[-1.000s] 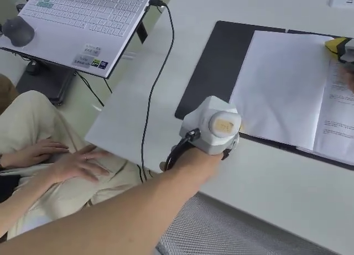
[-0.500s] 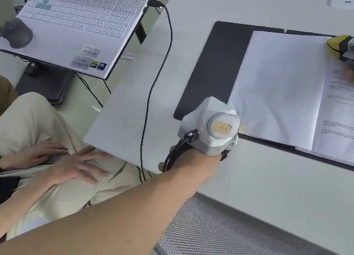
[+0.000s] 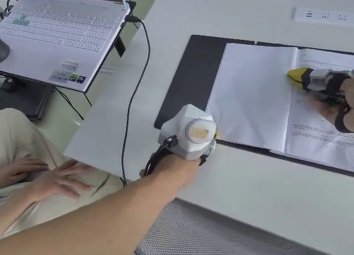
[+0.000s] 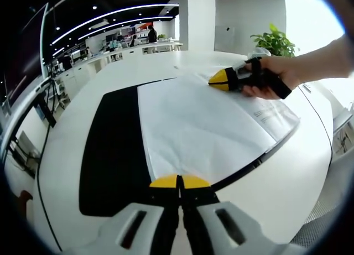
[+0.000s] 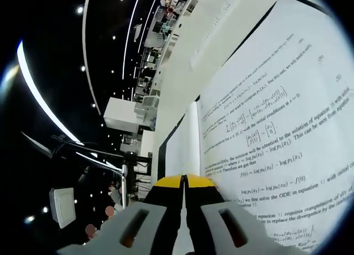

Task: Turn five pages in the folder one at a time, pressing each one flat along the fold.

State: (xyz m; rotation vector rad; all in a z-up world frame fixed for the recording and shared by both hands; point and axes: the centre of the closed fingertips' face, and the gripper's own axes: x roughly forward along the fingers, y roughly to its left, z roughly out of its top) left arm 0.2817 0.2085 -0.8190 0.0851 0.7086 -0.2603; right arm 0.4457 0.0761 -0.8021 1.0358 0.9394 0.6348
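A: What sits far left?
B: A white laptop (image 3: 61, 34), left of the bench (image 3: 249, 205), with a black cable (image 3: 133, 100) trailing down past the bench's left edge.
A: And the folder (image 3: 188, 78)?
B: Open flat on the bench. Its black cover is bare on the left, then comes a blank page (image 3: 249, 94), then a printed page (image 3: 323, 116).
A: The left tongs (image 4: 180, 181)?
B: Clenched with nothing between them, tips at the blank page's near edge.
A: The right tongs (image 3: 293, 74)?
B: Clenched too, yellow tips down on the fold between the two pages, toward the far end
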